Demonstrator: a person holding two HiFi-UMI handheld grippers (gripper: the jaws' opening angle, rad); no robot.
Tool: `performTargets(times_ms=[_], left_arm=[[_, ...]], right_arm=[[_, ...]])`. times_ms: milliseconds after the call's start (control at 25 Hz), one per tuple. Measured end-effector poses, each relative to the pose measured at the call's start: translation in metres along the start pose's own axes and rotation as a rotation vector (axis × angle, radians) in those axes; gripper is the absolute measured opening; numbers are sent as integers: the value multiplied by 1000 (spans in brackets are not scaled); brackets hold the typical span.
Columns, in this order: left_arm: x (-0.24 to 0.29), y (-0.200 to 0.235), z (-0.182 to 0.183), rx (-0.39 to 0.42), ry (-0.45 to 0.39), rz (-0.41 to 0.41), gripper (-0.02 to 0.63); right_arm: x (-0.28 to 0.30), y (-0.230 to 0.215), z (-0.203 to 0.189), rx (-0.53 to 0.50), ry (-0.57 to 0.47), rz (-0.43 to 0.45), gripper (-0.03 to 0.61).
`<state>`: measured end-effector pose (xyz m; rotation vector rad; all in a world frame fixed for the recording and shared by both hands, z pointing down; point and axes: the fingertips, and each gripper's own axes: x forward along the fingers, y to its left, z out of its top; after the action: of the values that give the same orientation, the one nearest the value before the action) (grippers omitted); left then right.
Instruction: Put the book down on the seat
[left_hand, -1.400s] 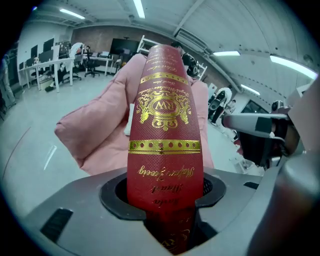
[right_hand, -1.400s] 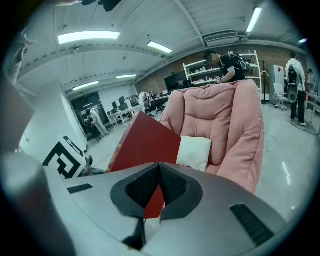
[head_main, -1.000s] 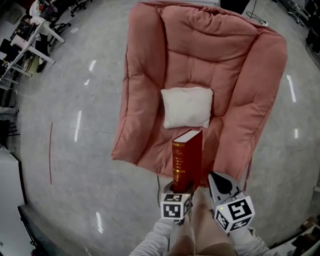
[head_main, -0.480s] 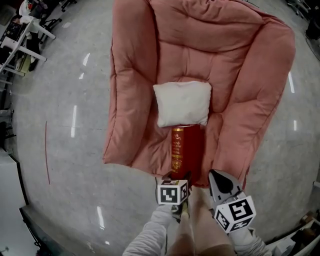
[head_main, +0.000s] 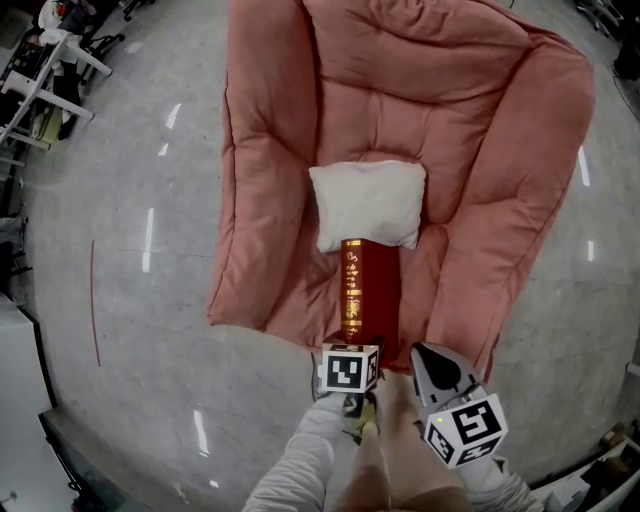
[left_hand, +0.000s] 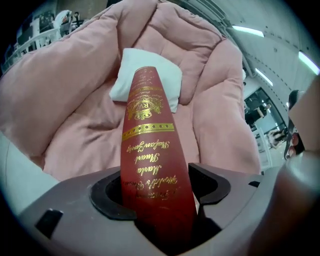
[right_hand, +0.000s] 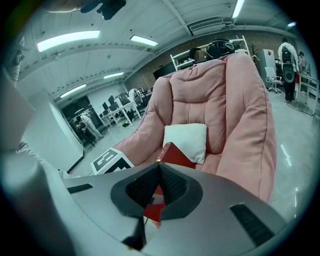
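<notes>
Bright, even overhead strip lighting (right_hand: 67, 40); floor (head_main: 150, 240) glare streaks; fisheye-warped edges.

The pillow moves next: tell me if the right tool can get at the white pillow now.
Probably yes. The right tool is empty, jaws together, and the white pillow lies uncovered ahead on the seat; the book stands left of the way there.

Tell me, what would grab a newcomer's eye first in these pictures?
The big pink padded chair fills the head view, with a white pillow in the middle of its seat. A dark red book with gold lettering runs spine-up from the pillow's front edge to the left gripper, whose jaws are opening around its near end. The right gripper hangs beside it, jaws together.
</notes>
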<state>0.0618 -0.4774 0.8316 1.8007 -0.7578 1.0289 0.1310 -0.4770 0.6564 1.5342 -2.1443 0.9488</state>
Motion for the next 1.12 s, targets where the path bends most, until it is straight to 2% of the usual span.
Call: performTargets(times_ms=[560,760,1120], left_arm=[[-65,9,-58,-69,-54,78,328],[-93,4,-74,-101,-84,78,328],[-140,-18,-105,-102,-133,50,327]], right_arm=[[-29,38,8,-52,-32,44,5],[-47,54,4,-67,-39,50,5],[-83,89,-1,-106,-66,60,5]])
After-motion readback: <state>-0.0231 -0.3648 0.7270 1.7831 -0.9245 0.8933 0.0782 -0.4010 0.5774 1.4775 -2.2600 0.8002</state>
